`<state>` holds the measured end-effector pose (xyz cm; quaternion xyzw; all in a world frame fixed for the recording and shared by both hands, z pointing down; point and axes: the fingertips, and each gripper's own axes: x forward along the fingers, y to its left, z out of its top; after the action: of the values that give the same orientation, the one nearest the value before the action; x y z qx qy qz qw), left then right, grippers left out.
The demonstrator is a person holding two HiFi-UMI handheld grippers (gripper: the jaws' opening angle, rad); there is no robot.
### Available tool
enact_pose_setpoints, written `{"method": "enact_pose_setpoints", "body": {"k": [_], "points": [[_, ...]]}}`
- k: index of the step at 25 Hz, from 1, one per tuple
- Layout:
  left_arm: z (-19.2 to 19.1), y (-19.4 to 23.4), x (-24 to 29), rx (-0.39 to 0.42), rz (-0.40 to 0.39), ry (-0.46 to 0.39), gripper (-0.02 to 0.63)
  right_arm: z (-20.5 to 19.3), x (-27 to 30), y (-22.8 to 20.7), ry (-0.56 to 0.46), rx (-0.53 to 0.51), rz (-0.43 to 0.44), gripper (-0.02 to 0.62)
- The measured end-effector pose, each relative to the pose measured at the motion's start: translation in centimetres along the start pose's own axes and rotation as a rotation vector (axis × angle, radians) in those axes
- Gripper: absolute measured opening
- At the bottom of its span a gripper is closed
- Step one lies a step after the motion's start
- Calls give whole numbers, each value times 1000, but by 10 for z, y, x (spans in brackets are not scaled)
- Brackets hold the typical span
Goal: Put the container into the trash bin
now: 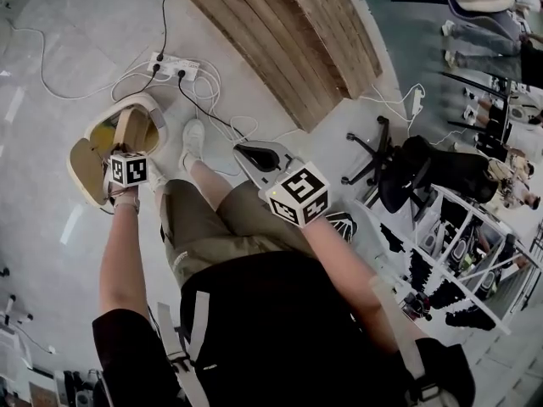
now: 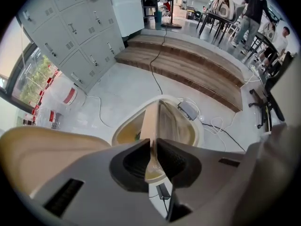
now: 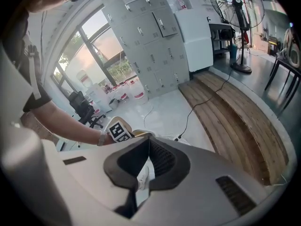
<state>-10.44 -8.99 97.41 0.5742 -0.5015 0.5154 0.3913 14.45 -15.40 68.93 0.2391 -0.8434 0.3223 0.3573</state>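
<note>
**Left gripper** [image 2: 154, 144]: fingers clamped on the thin edge of the container [image 2: 151, 119]. The container runs straight ahead of the fingertips, its far end at the mouth of the open trash bin [image 2: 128, 122].

**Right gripper** [image 3: 148, 139]: fingers pressed together with nothing between them. A shoe [image 3: 142, 178] lies beyond them.

Floor [image 1: 68, 125]: pale grey, glossy | cream trash bin [image 1: 151, 102], open, standing on it | white power strip [image 1: 174, 64] near bin, trailing cables [image 1: 206, 81] | wooden stepped platform [image 1: 280, 32] | black office chair [image 1: 407, 172]
</note>
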Motion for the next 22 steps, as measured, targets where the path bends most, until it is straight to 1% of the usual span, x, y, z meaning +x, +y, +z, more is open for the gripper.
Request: {"method": "enact_pose_setpoints", "body": {"k": [5, 10, 22], "points": [[1, -2, 16, 47, 4, 25, 49, -9, 1, -1, 14, 7, -8, 16], [-2, -1, 33, 44, -1, 48, 49, -16, 2, -4, 22, 20, -23, 17], [1, -4, 57, 99, -12, 66, 51, -29, 5, -8, 29, 61, -47, 17]]}}
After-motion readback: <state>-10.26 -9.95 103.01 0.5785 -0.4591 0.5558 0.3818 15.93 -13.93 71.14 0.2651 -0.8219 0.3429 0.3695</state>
